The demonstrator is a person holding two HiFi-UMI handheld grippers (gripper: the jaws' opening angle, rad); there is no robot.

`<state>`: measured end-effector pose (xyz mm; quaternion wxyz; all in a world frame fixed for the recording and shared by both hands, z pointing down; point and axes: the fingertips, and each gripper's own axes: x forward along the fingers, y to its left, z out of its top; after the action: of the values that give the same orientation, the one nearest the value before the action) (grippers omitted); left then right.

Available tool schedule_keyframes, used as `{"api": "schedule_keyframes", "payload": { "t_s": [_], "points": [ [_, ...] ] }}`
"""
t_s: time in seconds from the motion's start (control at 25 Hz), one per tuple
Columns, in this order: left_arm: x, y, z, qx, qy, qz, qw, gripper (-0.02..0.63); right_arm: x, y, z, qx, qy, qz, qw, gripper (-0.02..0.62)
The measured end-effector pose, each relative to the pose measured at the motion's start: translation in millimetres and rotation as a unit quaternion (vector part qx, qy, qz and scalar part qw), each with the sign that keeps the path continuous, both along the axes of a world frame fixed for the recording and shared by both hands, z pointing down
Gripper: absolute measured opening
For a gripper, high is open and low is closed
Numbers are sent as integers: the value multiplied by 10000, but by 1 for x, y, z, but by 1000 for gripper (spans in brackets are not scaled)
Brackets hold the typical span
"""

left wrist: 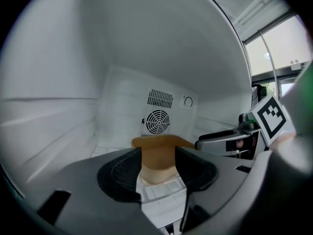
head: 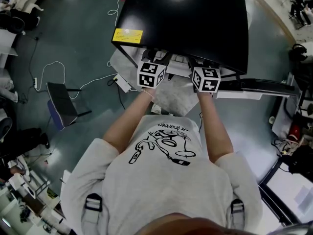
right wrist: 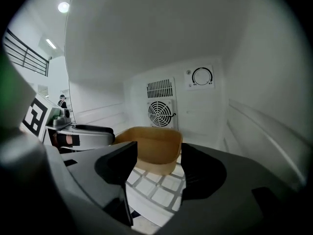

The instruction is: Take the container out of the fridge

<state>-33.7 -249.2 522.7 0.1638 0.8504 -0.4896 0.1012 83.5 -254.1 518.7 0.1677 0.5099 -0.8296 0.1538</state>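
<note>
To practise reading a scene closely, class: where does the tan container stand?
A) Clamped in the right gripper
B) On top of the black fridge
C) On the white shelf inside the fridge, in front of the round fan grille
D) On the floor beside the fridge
C: the right gripper view shows the tan container standing on the white shelf, with the fan grille on the back wall behind it.

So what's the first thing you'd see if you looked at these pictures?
The tan container jumps out: it sits alone on the white shelf inside the fridge, in front of the round fan on the back wall. The left gripper and right gripper both reach in towards it with their jaws open, gripping nothing yet.
</note>
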Motion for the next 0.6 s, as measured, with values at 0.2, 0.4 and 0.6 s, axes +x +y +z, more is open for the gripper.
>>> {"api": "schedule_keyframes", "payload": {
  "t_s": [0.2,0.4,0.6],
  "points": [
    [-1,-5,4,-49,-47,-16,10000,224,0,-7,10,-141,-115,34,9998,272],
    [-1,-7,10,-141,-63,-18,9999,224,-3,-9,16,-262,-243,25,9994,272],
    [-1,-8,12,-149,-56,1,9999,224,-5,-9,16,-257,-277,26,9993,272]
  ]
}}
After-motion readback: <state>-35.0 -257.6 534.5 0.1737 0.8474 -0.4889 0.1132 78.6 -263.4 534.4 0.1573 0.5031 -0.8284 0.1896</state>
